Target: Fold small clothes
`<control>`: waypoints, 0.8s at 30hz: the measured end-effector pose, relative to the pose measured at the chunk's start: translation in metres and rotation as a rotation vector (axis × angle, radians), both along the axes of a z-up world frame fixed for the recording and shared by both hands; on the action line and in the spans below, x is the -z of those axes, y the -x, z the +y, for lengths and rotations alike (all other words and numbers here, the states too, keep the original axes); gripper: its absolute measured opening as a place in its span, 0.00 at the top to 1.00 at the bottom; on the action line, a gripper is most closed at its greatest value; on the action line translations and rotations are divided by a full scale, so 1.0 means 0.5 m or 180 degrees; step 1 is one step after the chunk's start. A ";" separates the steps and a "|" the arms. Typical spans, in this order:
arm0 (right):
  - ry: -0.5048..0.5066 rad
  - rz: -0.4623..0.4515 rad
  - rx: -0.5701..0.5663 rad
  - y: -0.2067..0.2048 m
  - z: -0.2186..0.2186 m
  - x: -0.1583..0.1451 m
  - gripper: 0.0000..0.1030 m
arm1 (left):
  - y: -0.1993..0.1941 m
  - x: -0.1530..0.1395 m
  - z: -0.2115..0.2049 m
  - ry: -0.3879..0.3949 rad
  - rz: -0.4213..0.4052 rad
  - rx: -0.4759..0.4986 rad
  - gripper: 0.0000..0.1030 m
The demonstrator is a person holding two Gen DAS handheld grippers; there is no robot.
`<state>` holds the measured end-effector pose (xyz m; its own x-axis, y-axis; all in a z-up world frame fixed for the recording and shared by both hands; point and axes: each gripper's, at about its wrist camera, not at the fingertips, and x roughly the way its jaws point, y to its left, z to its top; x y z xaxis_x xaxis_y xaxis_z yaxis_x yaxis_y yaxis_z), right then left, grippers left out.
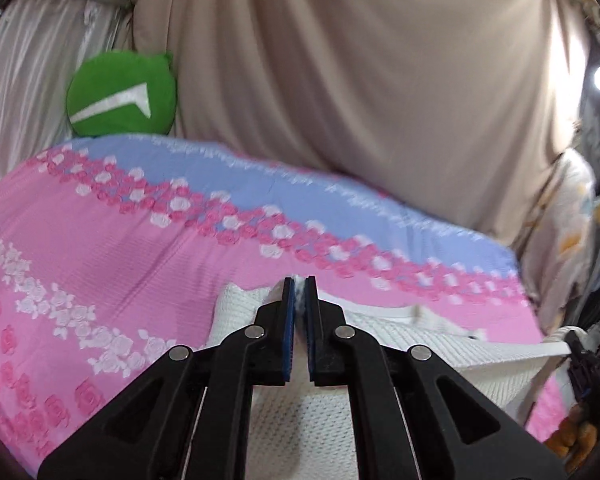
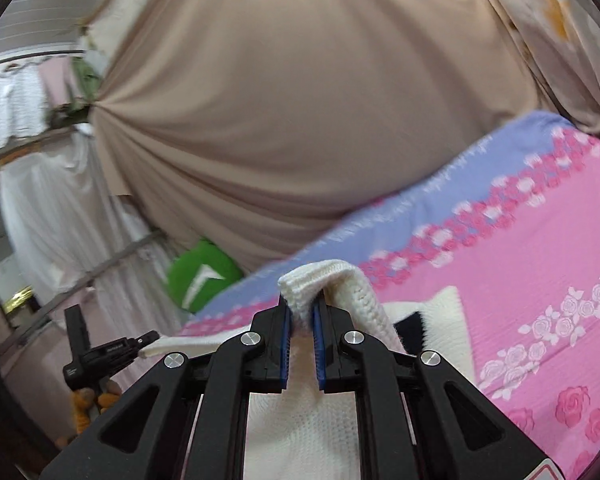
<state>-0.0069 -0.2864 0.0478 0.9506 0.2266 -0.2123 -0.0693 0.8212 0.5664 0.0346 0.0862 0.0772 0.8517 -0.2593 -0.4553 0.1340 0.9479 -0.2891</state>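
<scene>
Pink bedsheet (image 1: 140, 248) under tool-pinched white knit (image 2: 340, 276)

Bed (image 1: 112, 240) covered by pink sheet with rose bands and a lilac-blue strip along far edge. White waffle-knit garment (image 1: 440, 344) lies partly on sheet near front. Round green cushion with white mark (image 1: 120, 96) sits at far corner.

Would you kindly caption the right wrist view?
Right gripper pinching white knit garment above pink floral bedsheet.

Both wrist views close, sharing bedspread (image 1: 120, 248).
</scene>
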 end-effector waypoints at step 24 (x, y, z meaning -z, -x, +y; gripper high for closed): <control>0.0349 0.0923 0.0335 -0.201 0.017 0.131 0.89 | -0.186 0.163 -0.072 -0.0598 0.0631 -0.0385 0.96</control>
<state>0.0933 -0.2779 -0.0176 0.8640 0.0911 -0.4953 0.1705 0.8725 0.4579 0.1275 0.0500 -0.0042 0.7609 -0.0568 -0.6464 -0.0247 0.9929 -0.1164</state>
